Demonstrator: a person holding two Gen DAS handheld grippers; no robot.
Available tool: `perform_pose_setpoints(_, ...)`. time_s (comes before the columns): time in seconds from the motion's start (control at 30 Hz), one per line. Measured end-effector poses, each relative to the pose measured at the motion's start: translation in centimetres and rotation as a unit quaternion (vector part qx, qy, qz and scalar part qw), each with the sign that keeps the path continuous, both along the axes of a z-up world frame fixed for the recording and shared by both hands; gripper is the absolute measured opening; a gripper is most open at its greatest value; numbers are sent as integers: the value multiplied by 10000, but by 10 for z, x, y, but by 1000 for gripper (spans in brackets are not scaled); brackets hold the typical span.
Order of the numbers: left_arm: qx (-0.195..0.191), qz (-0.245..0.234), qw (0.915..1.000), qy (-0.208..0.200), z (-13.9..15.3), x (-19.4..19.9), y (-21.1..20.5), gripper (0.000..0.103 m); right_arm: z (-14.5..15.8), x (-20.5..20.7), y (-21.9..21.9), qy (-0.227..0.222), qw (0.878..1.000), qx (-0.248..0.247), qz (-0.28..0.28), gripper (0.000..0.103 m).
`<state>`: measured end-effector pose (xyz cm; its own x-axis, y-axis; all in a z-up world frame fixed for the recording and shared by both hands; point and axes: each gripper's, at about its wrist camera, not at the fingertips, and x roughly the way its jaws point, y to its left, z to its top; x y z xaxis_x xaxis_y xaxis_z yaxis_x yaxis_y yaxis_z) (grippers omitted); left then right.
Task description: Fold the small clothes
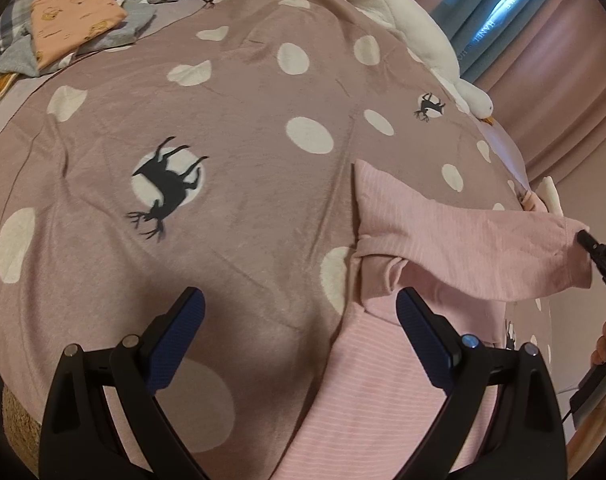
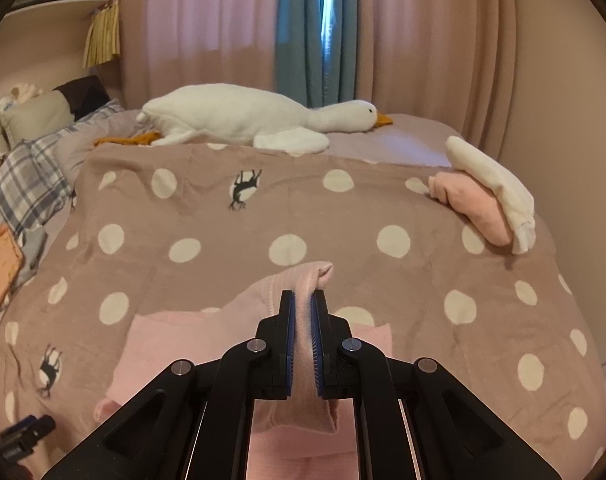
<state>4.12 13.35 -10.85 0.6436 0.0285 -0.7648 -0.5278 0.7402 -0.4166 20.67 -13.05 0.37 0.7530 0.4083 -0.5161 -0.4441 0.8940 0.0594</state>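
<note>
My left gripper [image 1: 299, 332] is black plastic, with two long arms that spread out like a V, round silver screws at the joints, and dark blue bumpy pads [image 1: 181, 338] on the inside of its fingers. My right gripper [image 2: 303, 340] looks the same, black with shiny silver screws and thin blue ridged pads [image 2: 290, 340]. In the left camera I see the right gripper from the side, with small pale letters on it, a thin black cable below it, and bare skin of the hand [image 1: 605, 340] that holds it.

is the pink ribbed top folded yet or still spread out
Part folded: the pink ribbed top lies spread on the dotted blanket, with one sleeve lifted across it, pinched in the right claw.
</note>
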Motion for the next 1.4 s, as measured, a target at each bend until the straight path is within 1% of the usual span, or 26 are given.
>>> perform_pose_setpoints(0.13, -30, -101, 9999, -65, 6, 14, -2, 96, -9, 7, -5, 118, 9999, 6, -41, 9)
perform_pose_setpoints(0.23, -25, -242, 9996, -129, 11, 27, -5, 91, -15, 11, -8, 183, 9998, -22, -79, 9)
perform_pose_setpoints(0.3, -126, -418, 9988, -221, 13, 41, -7, 78, -18, 13, -11, 216, 9997, -32, -90, 9)
perform_pose_setpoints(0.33, -183, -500, 9983, -246, 13, 48, -8, 74, -19, 15, -12, 234, 9997, -39, -98, 9)
perform_pose_setpoints(0.4, -300, -703, 9968, -249, 11, 64, -12, 54, -24, 19, -15, 295, 9995, -42, -116, 9)
perform_pose_setpoints(0.43, -345, -807, 9959, -230, 10, 72, -14, 49, -25, 20, -16, 317, 9994, -46, -124, 9)
perform_pose_setpoints(0.5, -457, -1005, 9937, -215, 5, 87, -21, 33, -30, 23, -19, 375, 9992, -53, -137, 9)
perform_pose_setpoints(0.6, -620, -1193, 9909, -98, -7, 105, -29, 25, -37, 26, -21, 453, 9988, -77, -158, 9)
perform_pose_setpoints(0.67, -608, -1283, 9898, 125, -20, 118, -36, 23, -41, 28, -23, 513, 9985, -83, -176, 9)
perform_pose_setpoints(0.77, -515, -1247, 9901, 399, -36, 128, -40, 19, -45, 32, -26, 560, 9981, -106, -212, 9)
perform_pose_setpoints(0.87, -593, -1211, 9893, 567, -51, 134, -40, 16, -49, 34, -30, 616, 9978, -84, -217, 9)
perform_pose_setpoints(0.97, -600, -1187, 9895, 559, -52, 136, -38, 16, -53, 37, -35, 651, 9975, -78, -253, 9)
perform_pose_setpoints(1.07, -688, -1131, 9894, 590, -56, 137, -35, 16, -56, 40, -39, 699, 9971, -61, -288, 9)
perform_pose_setpoints(1.2, -625, -1076, 9903, 612, -59, 137, -34, 12, -62, 41, -45, 778, 9964, -16, -325, 9)
perform_pose_setpoints(1.4, -659, -1060, 9901, 634, -60, 137, -31, 11, -74, 47, -55, 987, 9944, 71, -378, 9)
